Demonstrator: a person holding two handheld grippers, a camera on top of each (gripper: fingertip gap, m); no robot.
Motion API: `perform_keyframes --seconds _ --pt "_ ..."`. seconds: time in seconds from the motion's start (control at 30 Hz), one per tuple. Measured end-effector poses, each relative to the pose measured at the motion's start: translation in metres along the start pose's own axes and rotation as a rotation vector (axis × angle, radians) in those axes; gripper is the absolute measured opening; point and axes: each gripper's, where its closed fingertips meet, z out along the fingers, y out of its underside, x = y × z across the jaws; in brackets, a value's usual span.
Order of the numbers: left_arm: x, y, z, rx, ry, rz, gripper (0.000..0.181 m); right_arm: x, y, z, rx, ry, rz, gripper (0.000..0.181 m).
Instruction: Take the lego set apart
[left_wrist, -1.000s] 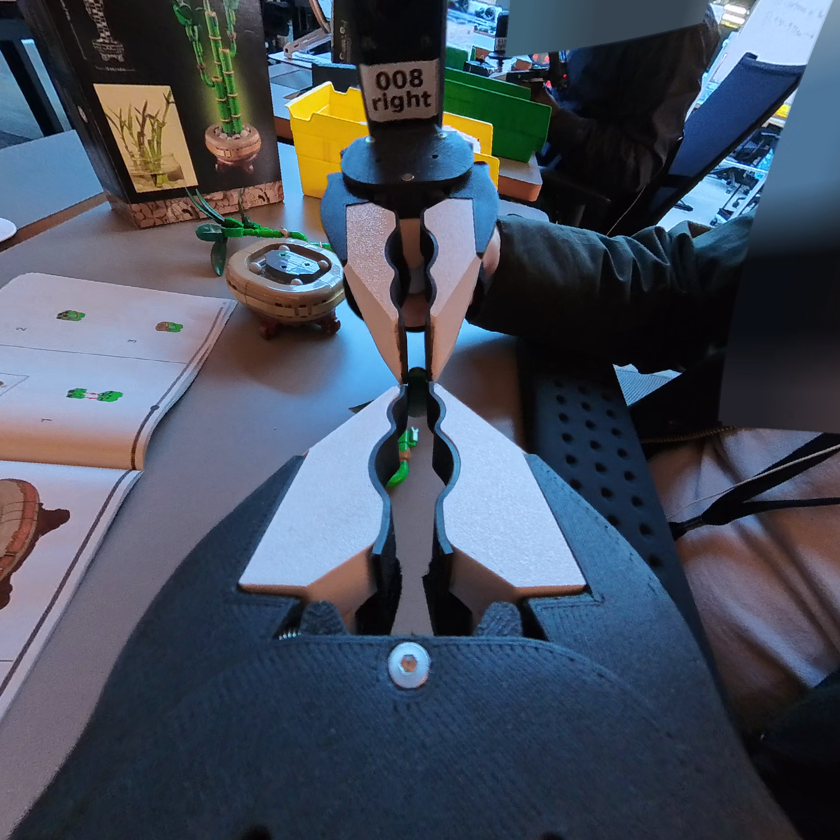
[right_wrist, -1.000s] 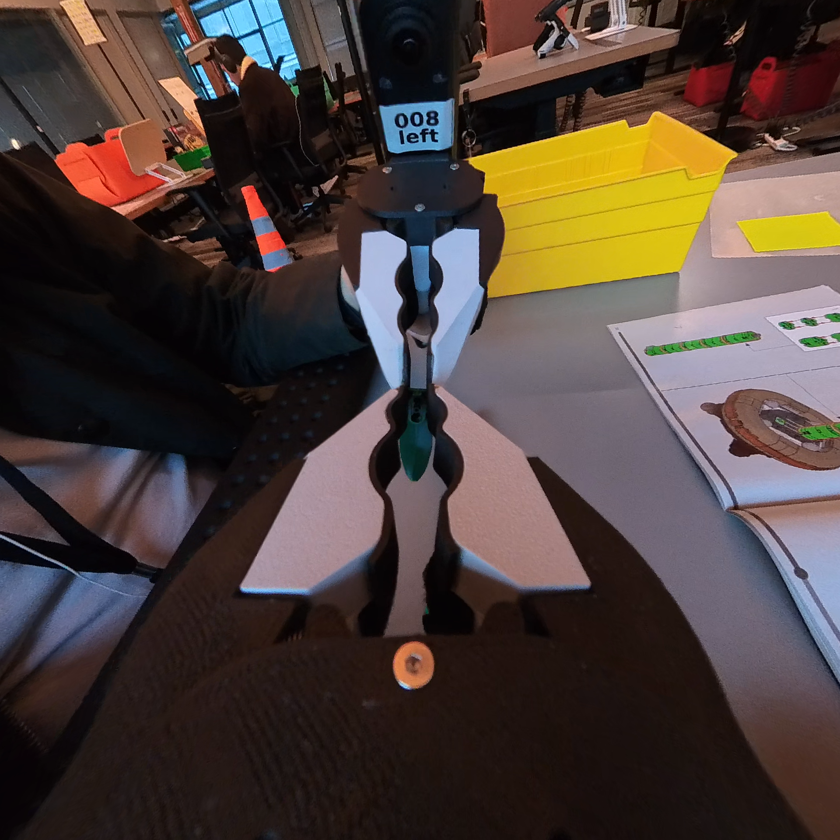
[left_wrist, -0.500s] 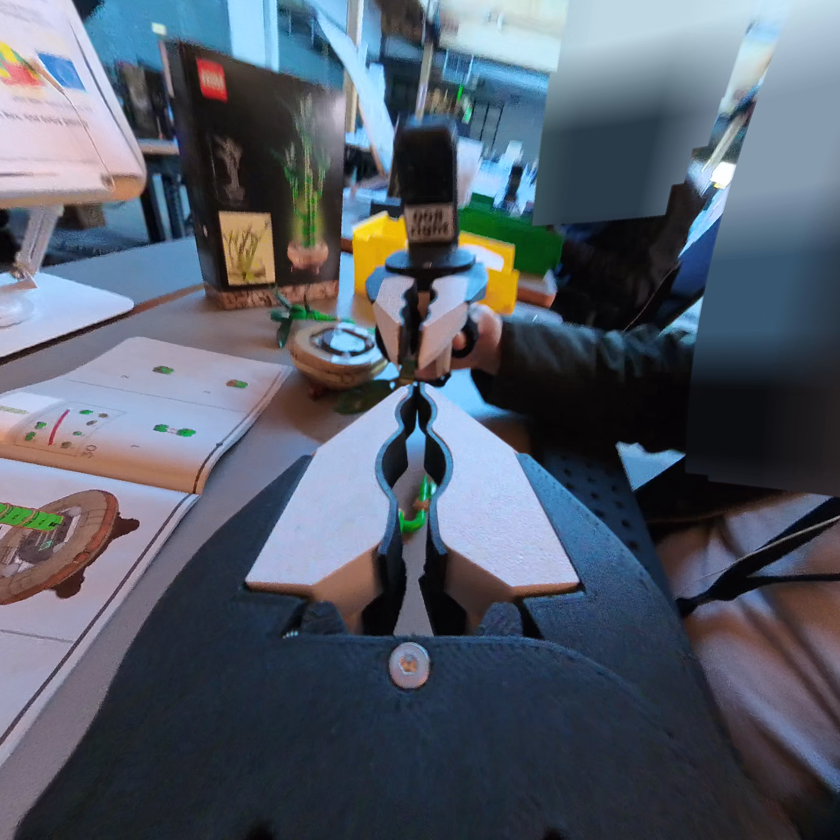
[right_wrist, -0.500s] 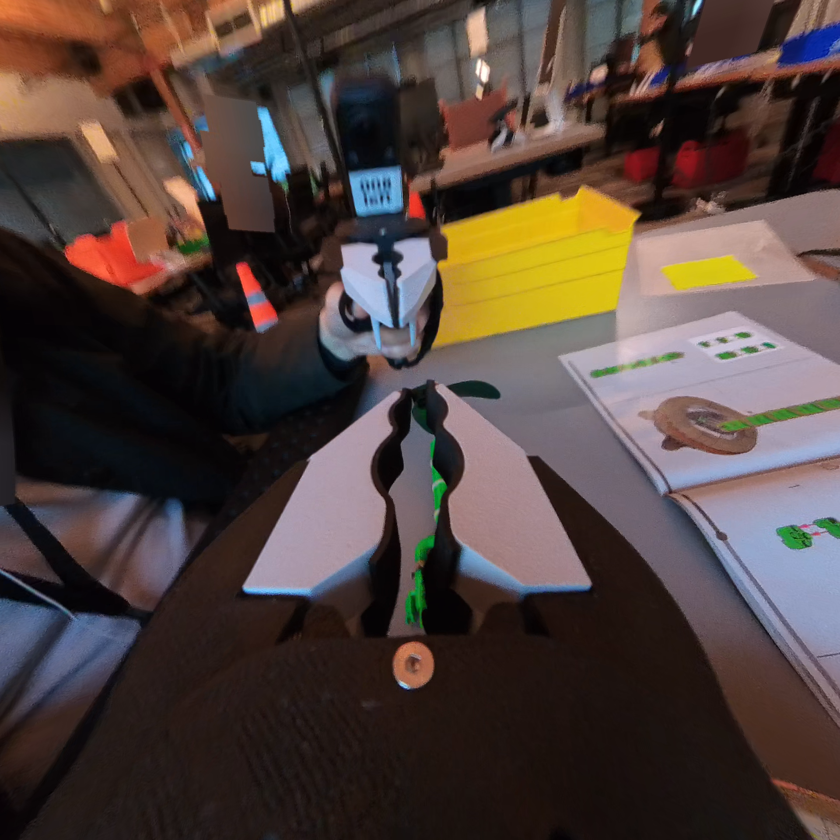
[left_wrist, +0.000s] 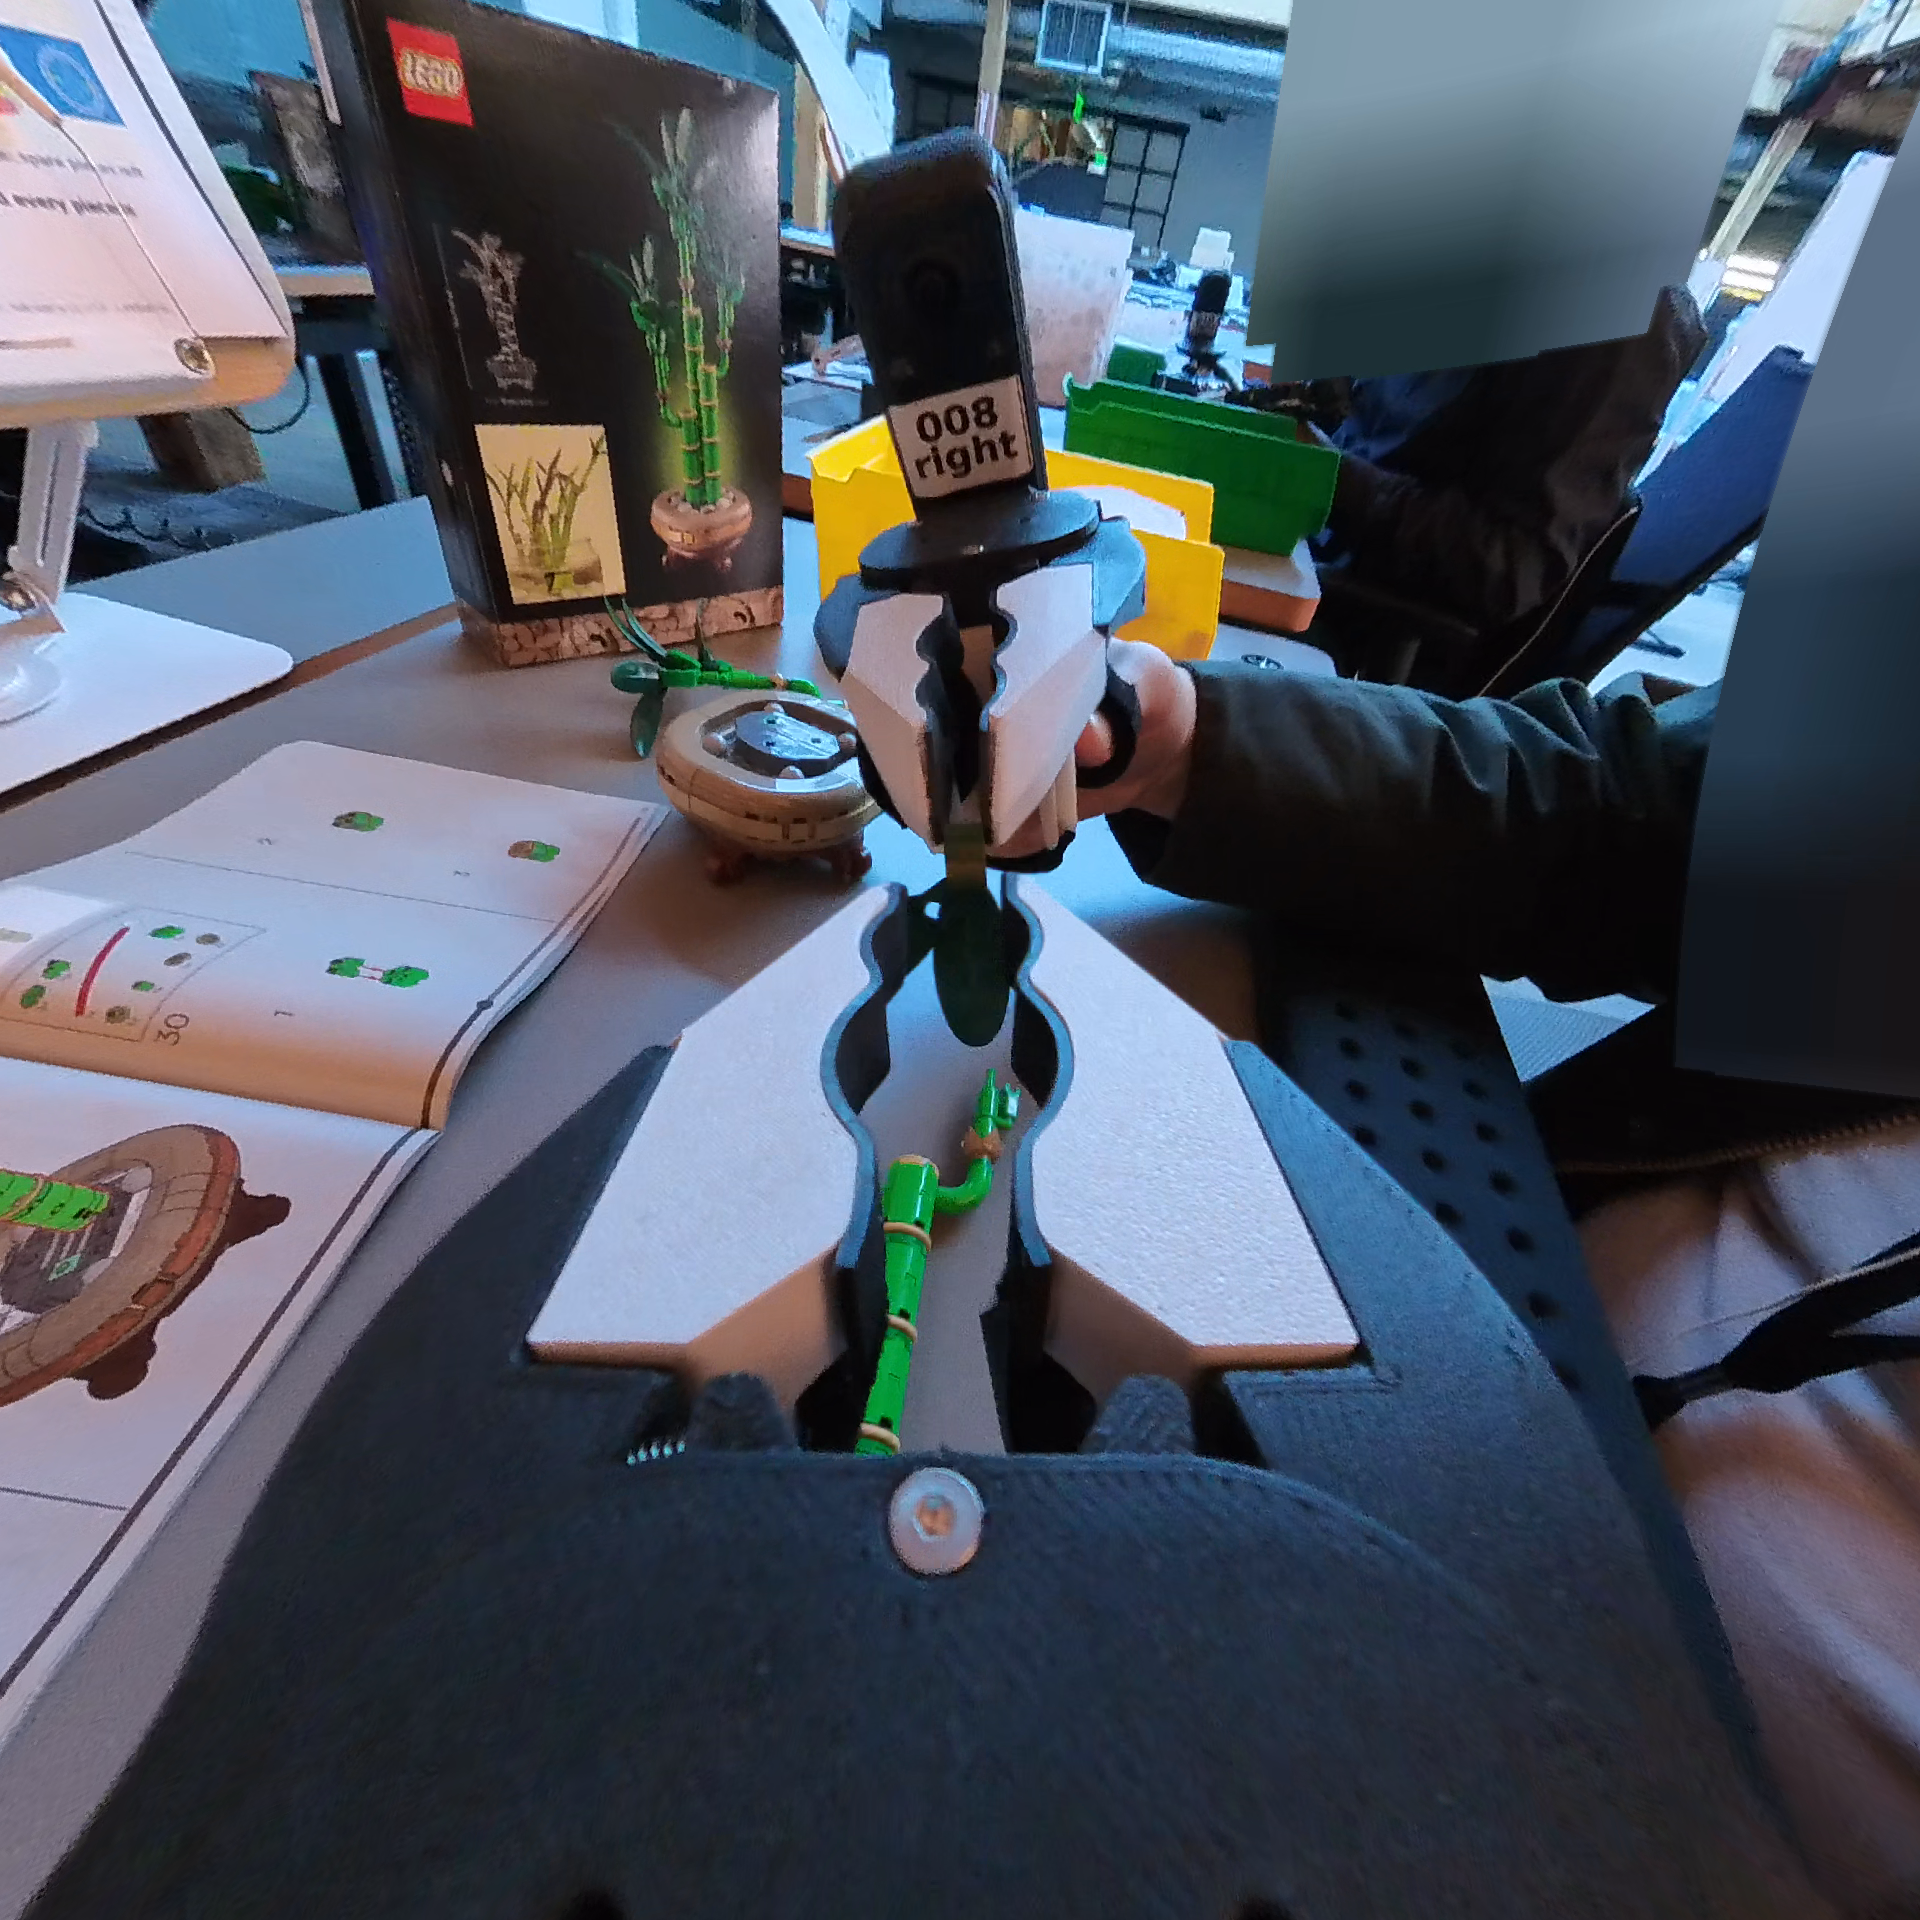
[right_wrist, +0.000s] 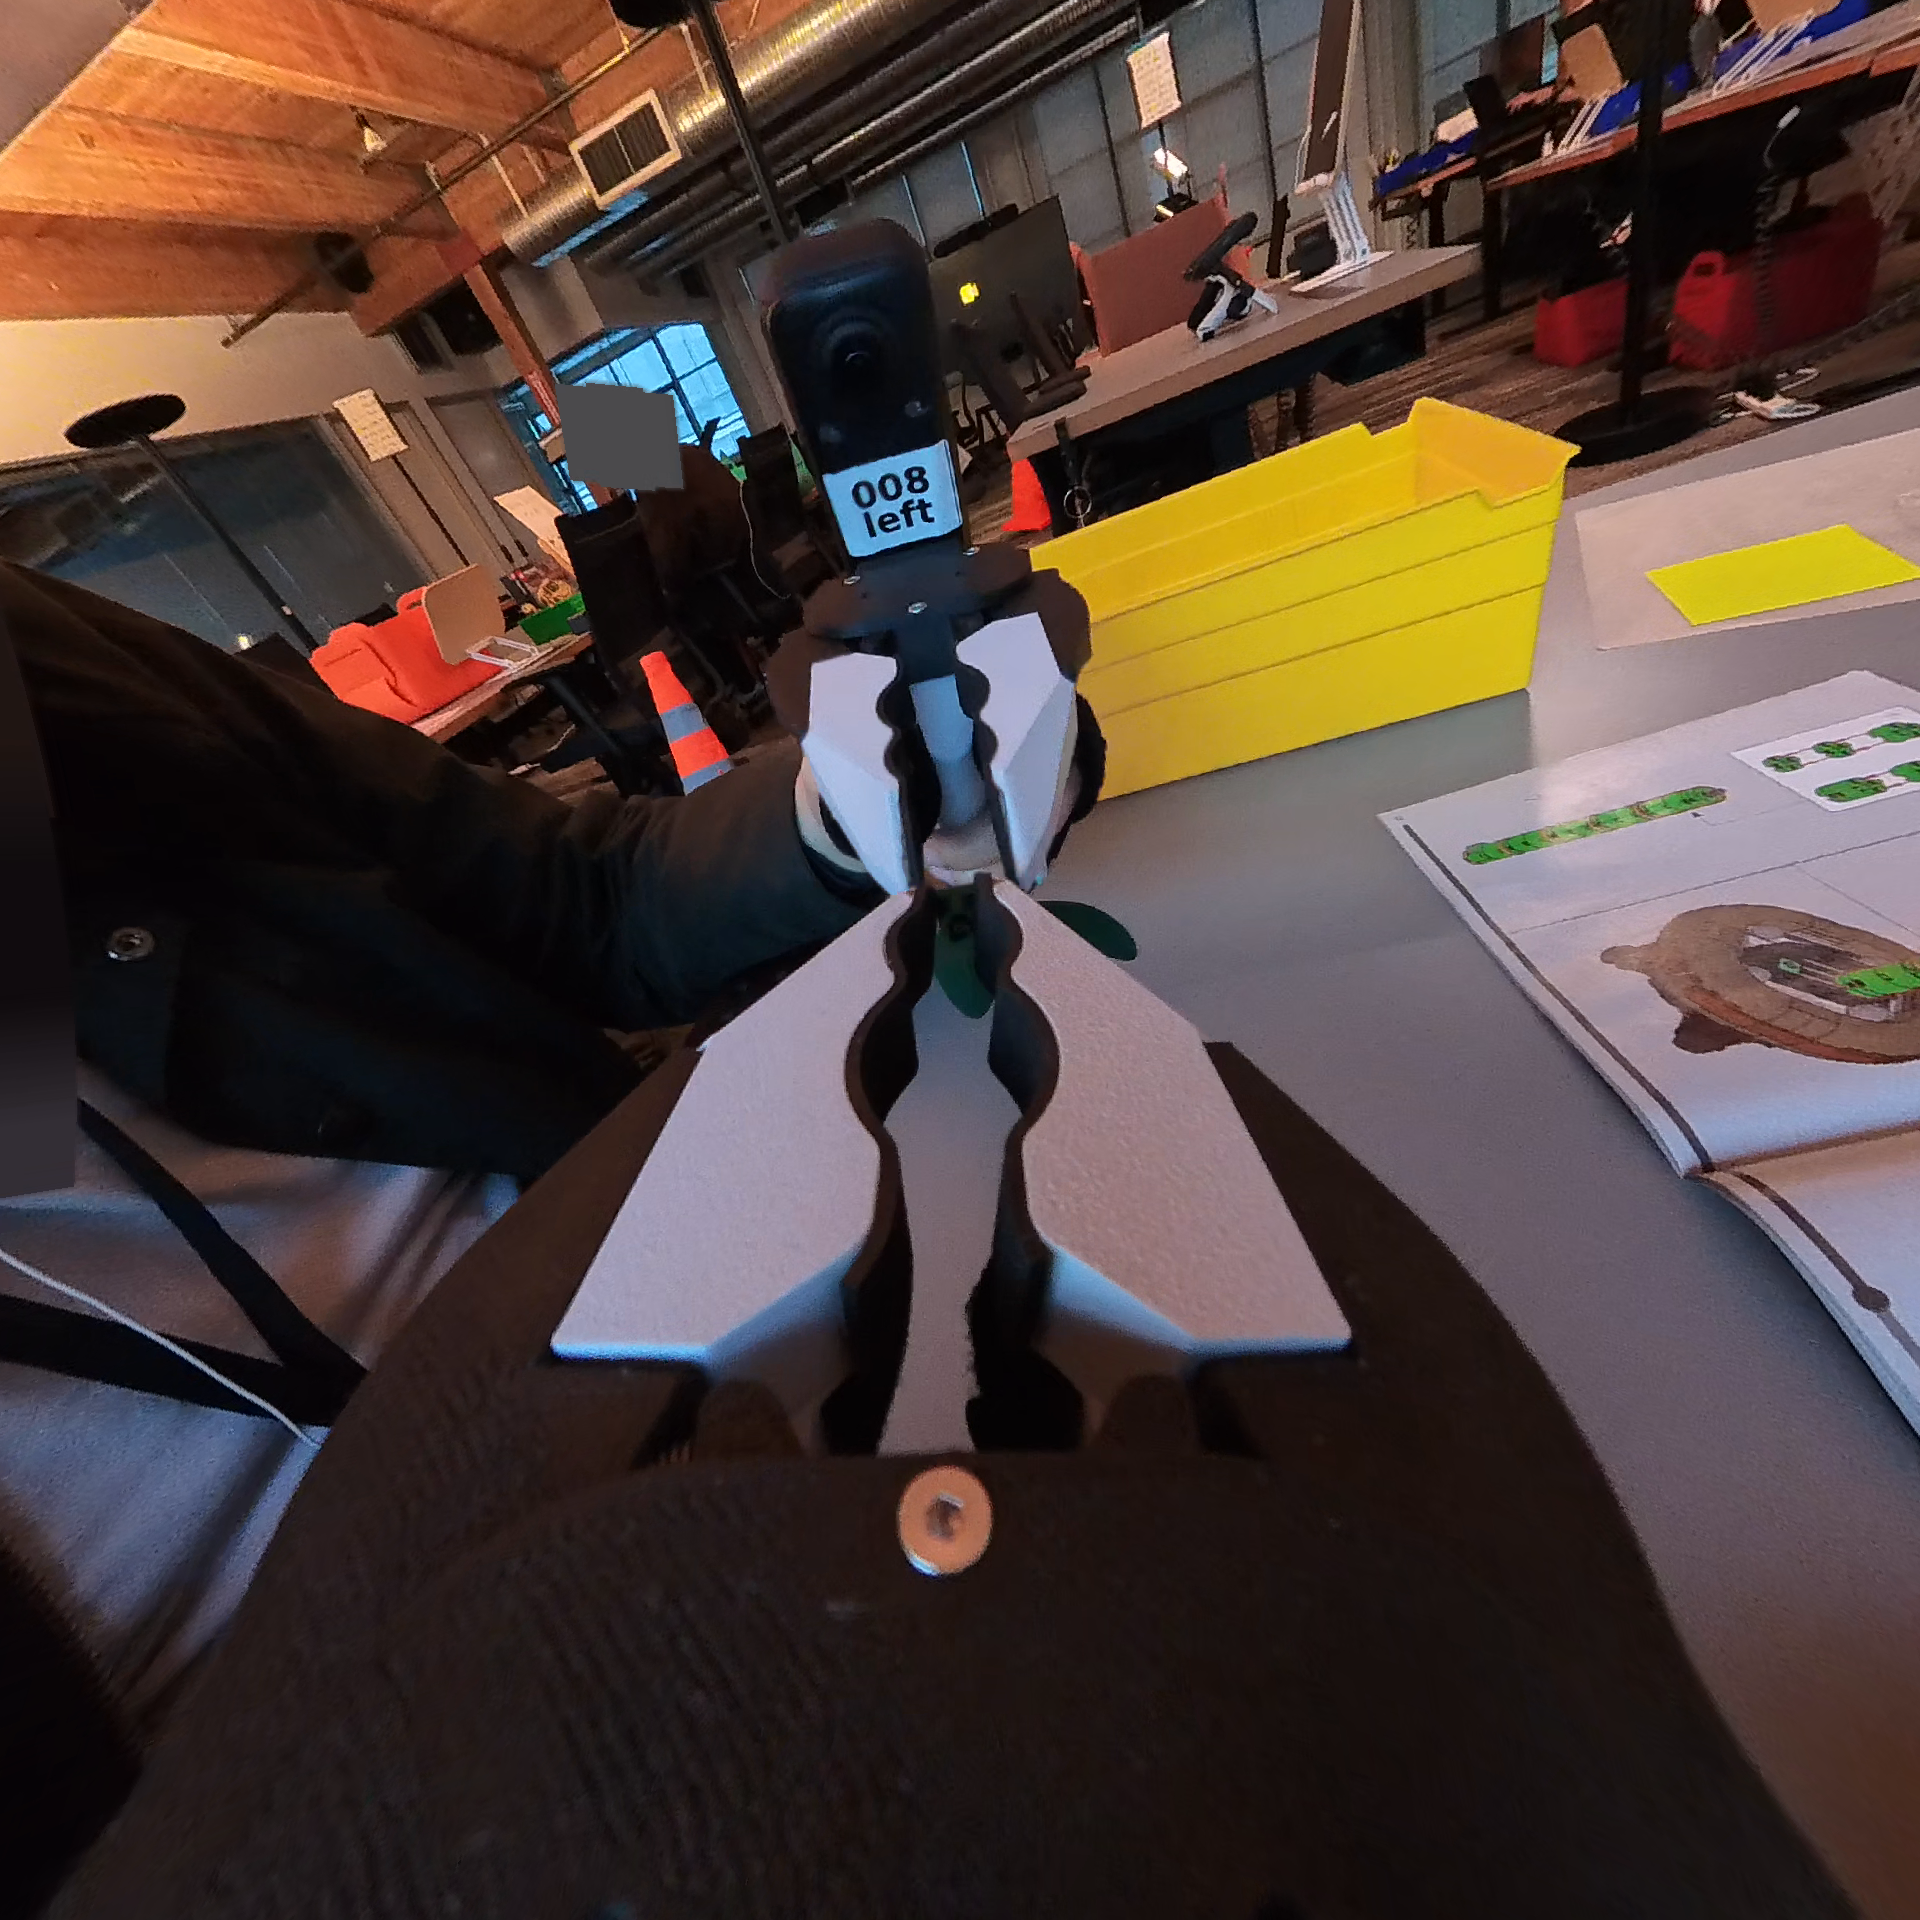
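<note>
The right gripper (left_wrist: 961, 831) pinched the dark green leaf (left_wrist: 971, 987), which hung between the parted fingers of the left gripper (left_wrist: 954, 894). Only the left wrist view showed the green bamboo stalk (left_wrist: 902, 1247) lying on the table (left_wrist: 540, 1091) (and the round base (left_wrist: 774, 774) farther off).

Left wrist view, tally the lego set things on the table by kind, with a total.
Set box: 1
Instruction booklet: 1
Round tan pot base: 1
Bright green stalks: 2
Dark green leaf piece: 1
Total: 6
</note>
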Motion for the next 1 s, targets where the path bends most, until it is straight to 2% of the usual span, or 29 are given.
perform_keyframes --seconds 0.23,0.37,0.47,0.67,0.73,1.0 --pt "0.000 0.006 0.002 -0.036 0.003 -0.008 0.010 0.002 0.001 0.003 -0.004 0.015 -0.004 0.006" --pt "-0.001 -0.005 -0.003 0.034 0.025 -0.073 0.009 0.002 -0.007 0.003 0.058 0.024 -0.029 0.008" --pt "-0.007 -0.012 -0.008 0.090 0.025 -0.142 0.009 0.006 -0.003 0.006 0.049 0.034 -0.009 0.023" --pt "-0.006 -0.014 -0.009 0.104 0.041 -0.165 0.004 0.009 -0.006 0.012 0.099 0.026 0.018 0.021" --pt "-0.006 -0.013 -0.008 0.099 0.039 -0.162 0.004 0.006 -0.008 0.011 0.116 0.001 0.028 0.012" --pt "-0.011 -0.011 -0.007 0.088 -0.008 -0.128 0.005 0.010 -0.005 0.009 0.095 0.018 0.050 0.009"
